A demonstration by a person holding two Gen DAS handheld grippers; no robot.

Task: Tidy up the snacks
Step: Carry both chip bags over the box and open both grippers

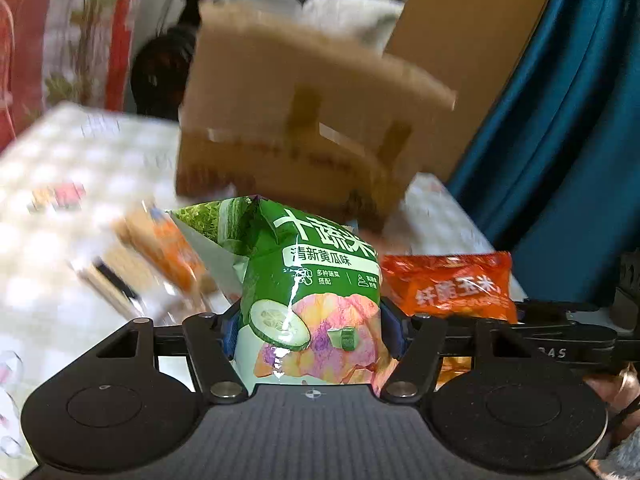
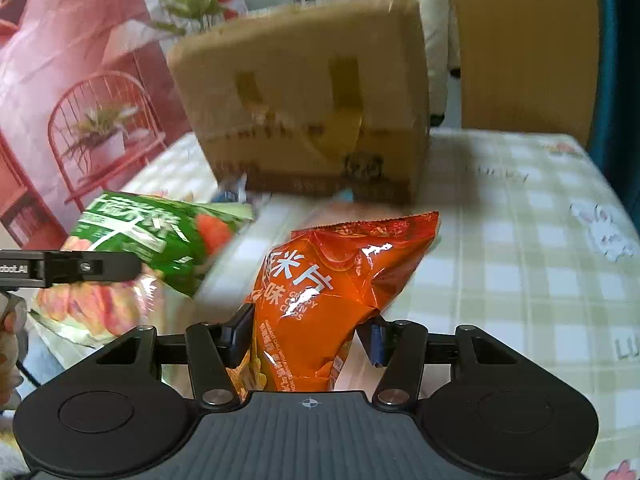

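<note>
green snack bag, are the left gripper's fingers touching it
Touching: the left wrist view shows both fingers of the left gripper pressed into the green snack bag, pinching it.

box [image 2: 304,120] on table [image 2: 520,240], behind both bags | cucumber bag [image 1: 312,300] left of corn-chip bag [image 2: 320,300], side by side, before box

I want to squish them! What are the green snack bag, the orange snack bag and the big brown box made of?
The green snack bag looks like thin glossy plastic film: it shines and creases. The orange snack bag looks the same, crinkly with bright glare, perhaps foil-lined. The brown box looks like matte cardboard, with tape strips on its side.
</note>
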